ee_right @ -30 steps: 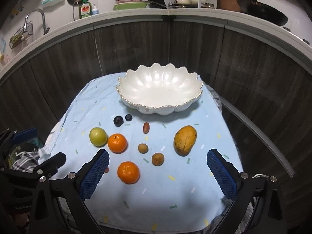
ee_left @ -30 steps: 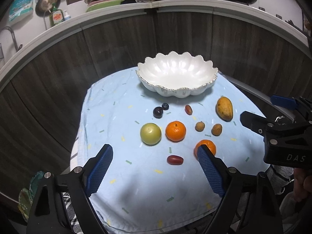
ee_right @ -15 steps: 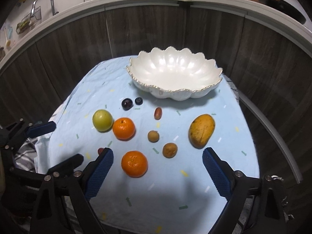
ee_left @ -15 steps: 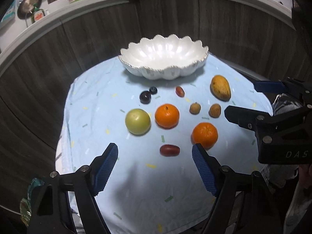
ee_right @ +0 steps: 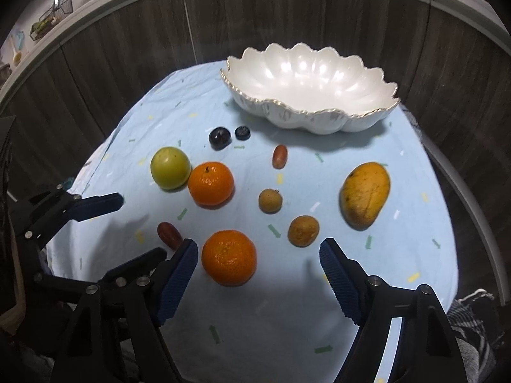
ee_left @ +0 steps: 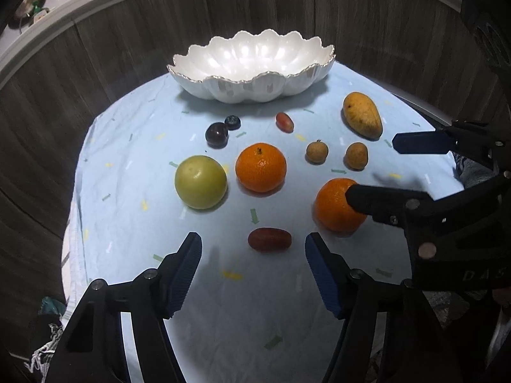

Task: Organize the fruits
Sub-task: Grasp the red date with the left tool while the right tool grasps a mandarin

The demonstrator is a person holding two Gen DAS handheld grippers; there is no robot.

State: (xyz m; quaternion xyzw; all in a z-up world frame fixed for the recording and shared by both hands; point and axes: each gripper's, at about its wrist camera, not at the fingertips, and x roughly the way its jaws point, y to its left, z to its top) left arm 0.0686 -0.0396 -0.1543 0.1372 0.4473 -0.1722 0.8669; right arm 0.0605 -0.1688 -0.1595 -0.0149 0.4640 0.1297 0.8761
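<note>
An empty white scalloped bowl [ee_left: 249, 91] stands at the back of the blue cloth. Loose fruit lies in front of it: a mango [ee_right: 365, 194], a green round fruit [ee_left: 200, 181], two oranges [ee_left: 260, 167] [ee_right: 229, 257], two brown longans [ee_right: 270, 201], a dark plum [ee_left: 216, 134] and a blueberry [ee_left: 232, 122]. My left gripper [ee_left: 253, 237] hangs low over a red grape [ee_left: 270, 239]; its jaws are closing and the pads are clear of the grape. My right gripper [ee_right: 258, 243] is closing around the near orange without touching it.
A second red grape [ee_left: 284, 122] lies near the bowl. The light blue cloth [ee_right: 287, 319] covers a small table whose edges drop off left, right and front. A dark wood-panelled wall [ee_left: 287, 16] rises right behind the bowl.
Both grippers have sunk toward the cloth and their jaws have narrowed. The fruit looms larger, and the right gripper's finger now overlaps the near orange in the left wrist view.
</note>
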